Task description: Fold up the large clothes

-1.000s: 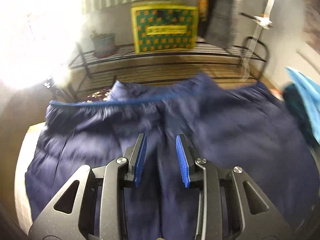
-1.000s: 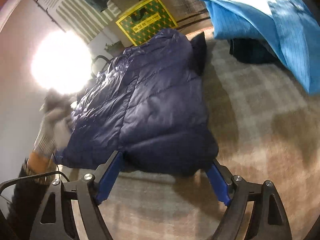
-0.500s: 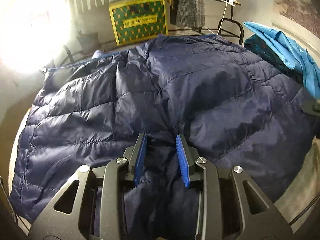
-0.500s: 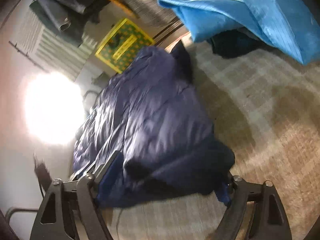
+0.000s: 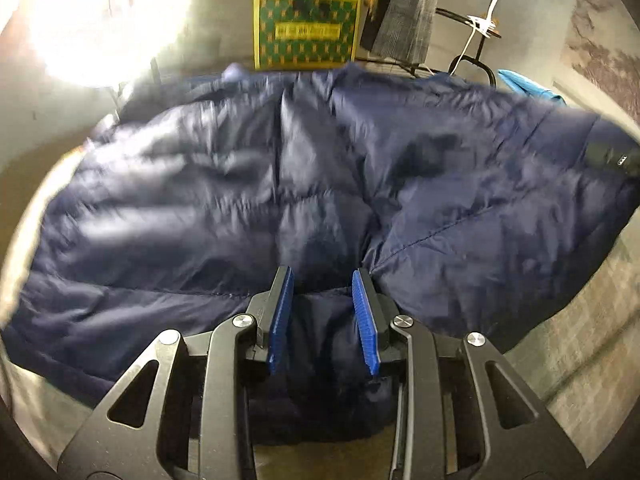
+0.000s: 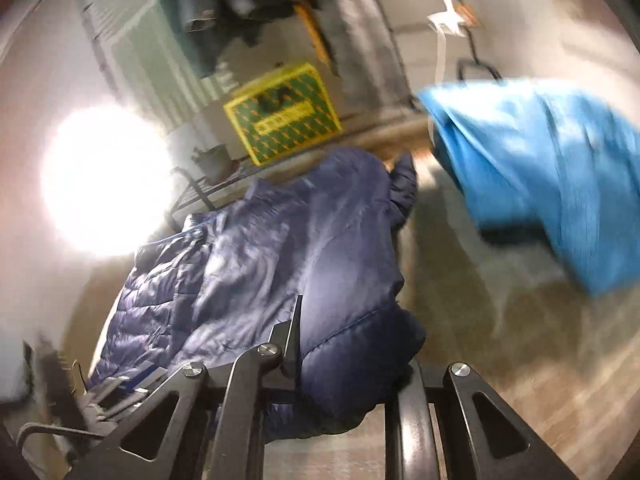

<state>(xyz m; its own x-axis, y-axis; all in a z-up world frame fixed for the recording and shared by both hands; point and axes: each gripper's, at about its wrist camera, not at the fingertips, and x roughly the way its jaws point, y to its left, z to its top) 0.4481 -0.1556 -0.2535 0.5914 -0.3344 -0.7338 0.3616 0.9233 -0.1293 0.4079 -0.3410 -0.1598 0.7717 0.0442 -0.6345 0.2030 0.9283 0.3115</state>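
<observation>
A navy quilted down jacket (image 5: 320, 208) lies spread over the table and fills the left wrist view. My left gripper (image 5: 323, 316) is shut on a fold of its near hem, with fabric bunched between the blue pads (image 5: 280, 316). In the right wrist view the same jacket (image 6: 280, 248) runs away from me. My right gripper (image 6: 344, 344) is shut on its near corner, which bulges over the jaws and hides the right finger.
A bright blue garment (image 6: 552, 176) lies in a pile at the table's right, also glimpsed in the left wrist view (image 5: 528, 88). A yellow-green patterned box (image 5: 306, 28) stands on a wire rack behind. Hanging clothes (image 5: 404, 4) and a glaring lamp (image 6: 104, 180) are at the back.
My right gripper has closed from wide open onto the jacket's near corner. The jacket has shifted and both views have swung. My left gripper keeps its hold on the hem.
</observation>
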